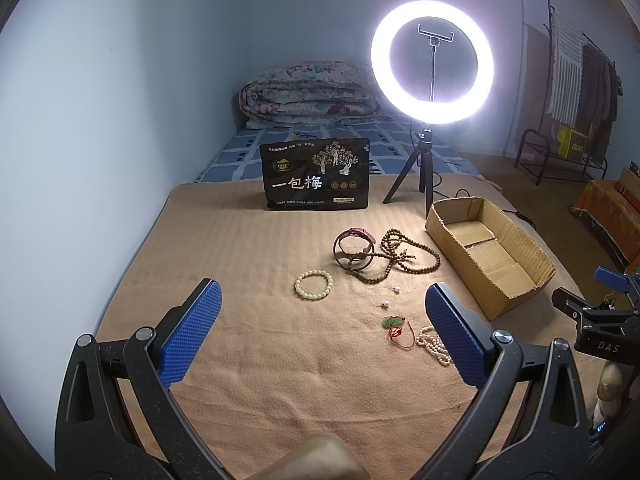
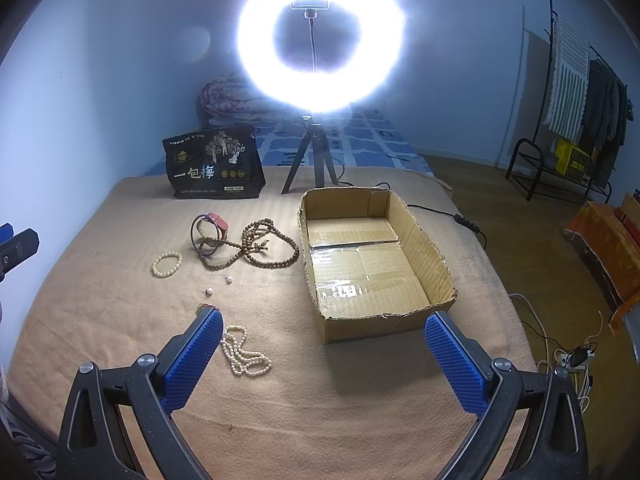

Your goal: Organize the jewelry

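Both hand-held grippers, left and right, are held spread and empty above scattered bead jewelry beside an open brown cardboard box.

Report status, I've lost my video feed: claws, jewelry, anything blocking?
Left claw and right claw open, empty. Jewelry loose on blanket; cardboard box empty. Nothing blocking.

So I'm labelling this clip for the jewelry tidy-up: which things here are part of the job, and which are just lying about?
Part of the job:
box
brown beads
cream bracelet
pearl strand
two pearl earrings
green pendant
bangles

Just lying about:
ring light
black bag
quilt
clothes rack
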### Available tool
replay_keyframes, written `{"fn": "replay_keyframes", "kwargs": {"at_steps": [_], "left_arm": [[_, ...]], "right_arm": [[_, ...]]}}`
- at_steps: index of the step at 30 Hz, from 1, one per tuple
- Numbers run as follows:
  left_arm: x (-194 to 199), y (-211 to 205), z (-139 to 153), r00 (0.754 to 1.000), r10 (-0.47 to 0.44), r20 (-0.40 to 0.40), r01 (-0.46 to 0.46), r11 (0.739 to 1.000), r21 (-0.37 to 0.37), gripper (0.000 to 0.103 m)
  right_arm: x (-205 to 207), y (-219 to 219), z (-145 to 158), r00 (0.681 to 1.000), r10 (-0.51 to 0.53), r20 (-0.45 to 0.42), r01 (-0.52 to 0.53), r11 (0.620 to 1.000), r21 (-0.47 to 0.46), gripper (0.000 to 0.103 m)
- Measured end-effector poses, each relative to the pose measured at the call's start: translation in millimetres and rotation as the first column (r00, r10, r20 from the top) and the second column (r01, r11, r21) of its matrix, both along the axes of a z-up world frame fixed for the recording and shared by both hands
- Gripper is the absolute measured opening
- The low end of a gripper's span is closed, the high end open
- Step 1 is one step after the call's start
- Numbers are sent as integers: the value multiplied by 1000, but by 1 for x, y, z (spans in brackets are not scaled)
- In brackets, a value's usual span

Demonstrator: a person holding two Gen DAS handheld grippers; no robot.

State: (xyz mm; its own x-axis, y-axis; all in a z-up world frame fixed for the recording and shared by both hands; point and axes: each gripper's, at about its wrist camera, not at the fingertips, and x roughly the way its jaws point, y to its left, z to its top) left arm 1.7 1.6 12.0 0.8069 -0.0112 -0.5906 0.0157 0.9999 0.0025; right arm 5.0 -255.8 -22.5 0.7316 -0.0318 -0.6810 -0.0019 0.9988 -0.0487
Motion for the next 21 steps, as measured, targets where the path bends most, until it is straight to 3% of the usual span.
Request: {"fn": "replay_keyframes", "kwargs": {"at_steps": [21], "left_arm": [[-1, 0, -1, 1000, -1, 5, 1, 1000, 0, 103]], "right_arm": [[-1, 0, -2, 1000, -3, -4, 3, 1000, 7, 102]]}}
